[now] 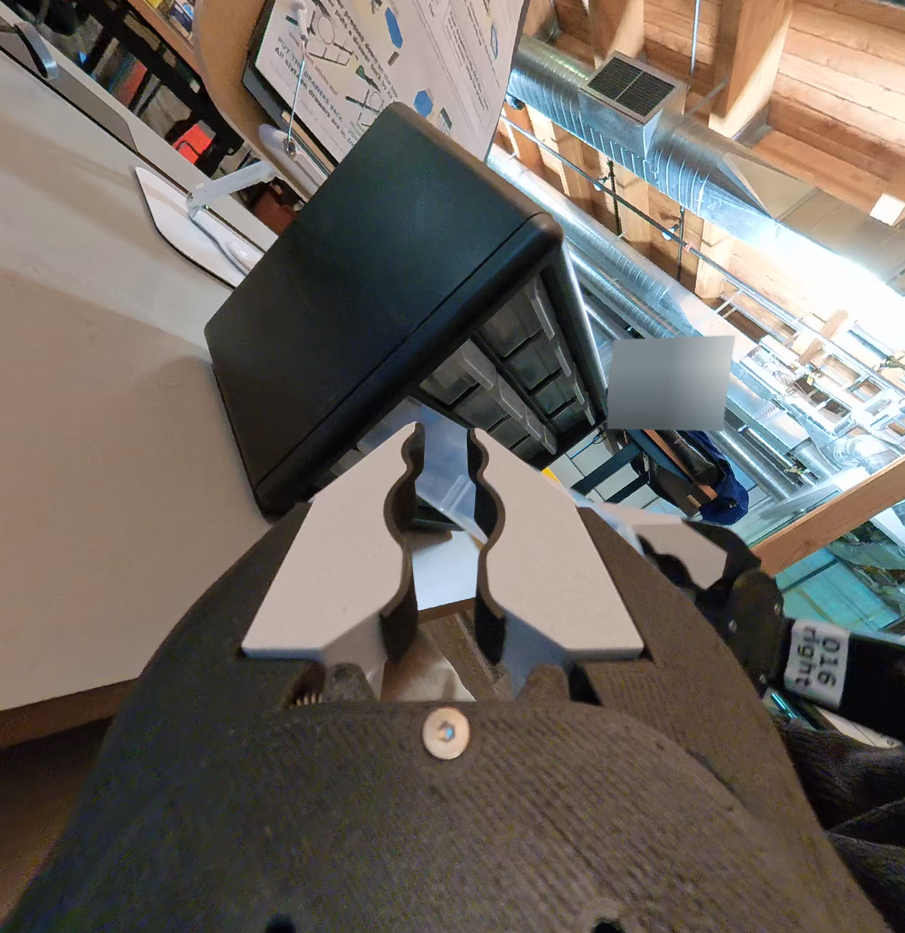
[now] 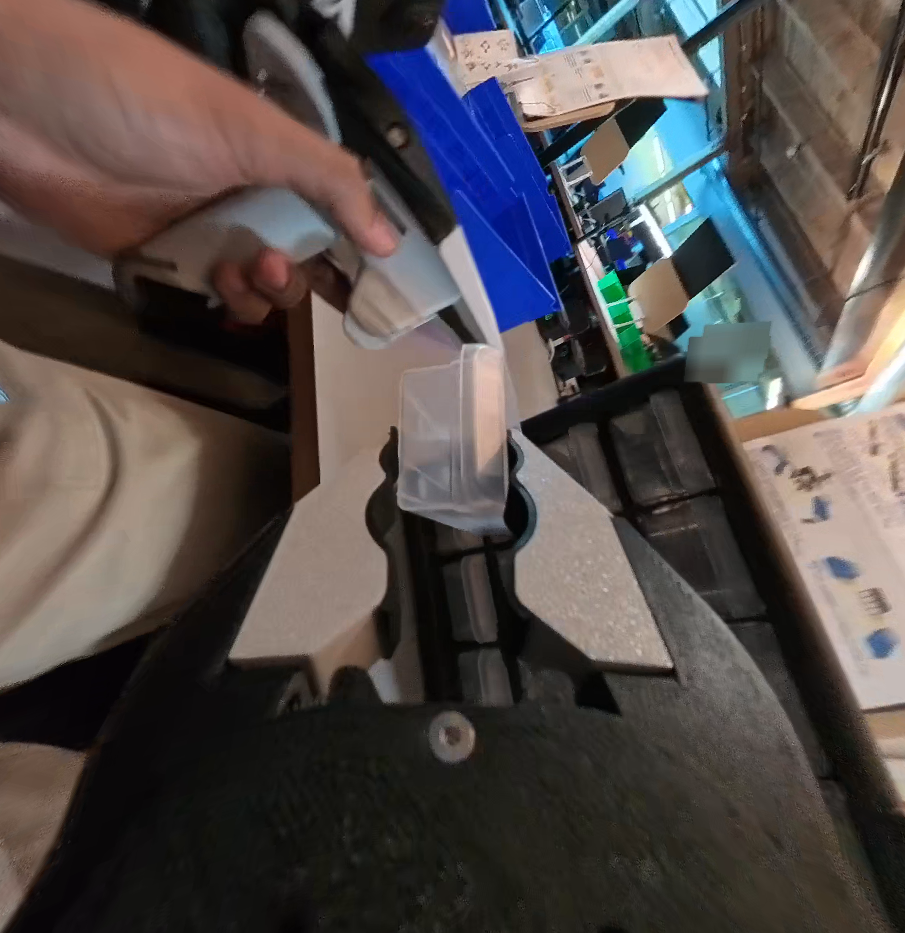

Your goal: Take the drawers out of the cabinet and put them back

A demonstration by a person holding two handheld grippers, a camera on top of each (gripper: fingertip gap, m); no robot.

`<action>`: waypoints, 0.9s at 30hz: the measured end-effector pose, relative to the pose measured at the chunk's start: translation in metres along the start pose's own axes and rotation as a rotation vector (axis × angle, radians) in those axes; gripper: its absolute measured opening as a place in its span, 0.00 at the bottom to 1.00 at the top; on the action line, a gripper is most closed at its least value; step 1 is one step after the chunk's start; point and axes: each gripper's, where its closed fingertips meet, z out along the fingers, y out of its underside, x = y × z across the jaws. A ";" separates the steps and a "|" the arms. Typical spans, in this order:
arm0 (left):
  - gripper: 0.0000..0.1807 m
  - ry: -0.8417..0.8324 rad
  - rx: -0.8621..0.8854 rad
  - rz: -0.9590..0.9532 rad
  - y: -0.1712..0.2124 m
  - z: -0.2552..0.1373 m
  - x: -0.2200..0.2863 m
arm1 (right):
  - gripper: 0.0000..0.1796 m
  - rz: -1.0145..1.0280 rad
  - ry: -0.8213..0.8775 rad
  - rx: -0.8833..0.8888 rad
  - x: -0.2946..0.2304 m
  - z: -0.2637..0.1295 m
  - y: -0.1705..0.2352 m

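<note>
The black cabinet (image 1: 380, 282) stands on the white table (image 1: 87, 404), and several dark drawers (image 1: 521, 353) sit in its front. My left gripper (image 1: 443, 434) is open and empty, close to the cabinet's lower near corner. My right gripper (image 2: 451, 436) is shut on a clear plastic drawer (image 2: 450, 444) and holds it in front of the cabinet (image 2: 667, 505). That drawer shows faintly between the left fingers in the left wrist view (image 1: 448, 489). The right gripper (image 1: 693, 550) also shows there at the right. A hand (image 2: 162, 141) holds the left gripper (image 2: 400, 282).
A printed sheet (image 1: 390, 60) hangs behind the cabinet, and another sheet (image 2: 844, 530) shows beside it. A white monitor-stand base (image 1: 188, 222) lies on the table to the cabinet's left. Blue bins (image 2: 481, 202) stand farther back. Ducts and wooden beams run overhead.
</note>
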 end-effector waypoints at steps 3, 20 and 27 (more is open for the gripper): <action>0.07 0.000 -0.001 0.010 -0.001 0.000 0.000 | 0.22 0.208 -0.058 0.030 0.019 -0.006 -0.005; 0.07 0.015 -0.030 0.008 0.012 0.004 0.008 | 0.21 0.761 0.003 0.464 0.215 -0.193 -0.013; 0.07 0.013 -0.056 0.062 0.021 0.009 0.013 | 0.19 0.526 0.572 -0.391 0.272 -0.226 0.251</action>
